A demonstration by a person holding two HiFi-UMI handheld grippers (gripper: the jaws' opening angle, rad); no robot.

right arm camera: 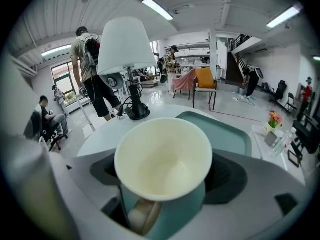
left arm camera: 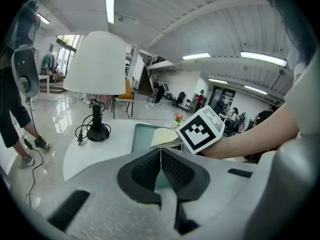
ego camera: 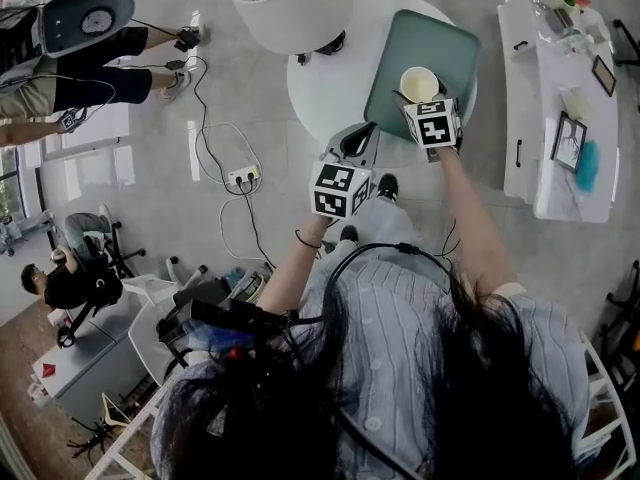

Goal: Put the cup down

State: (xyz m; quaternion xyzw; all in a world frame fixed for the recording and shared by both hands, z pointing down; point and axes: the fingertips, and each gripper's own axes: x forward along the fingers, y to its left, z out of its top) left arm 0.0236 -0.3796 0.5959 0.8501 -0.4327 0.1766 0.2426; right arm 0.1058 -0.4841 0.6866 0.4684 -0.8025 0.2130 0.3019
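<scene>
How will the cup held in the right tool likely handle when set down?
The cup looks empty, so probably light. It flares wider at the rim than lower down, so it may tip if released tilted. Its rim is round in the right tool, suggesting fairly stiff walls.

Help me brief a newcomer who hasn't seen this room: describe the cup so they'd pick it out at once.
Find the round white table with the big white lamp; a green tray lies beside the lamp. The cup is held upright over that tray in the right gripper. It is the only cup at that table, cream inside and teal outside.
</scene>
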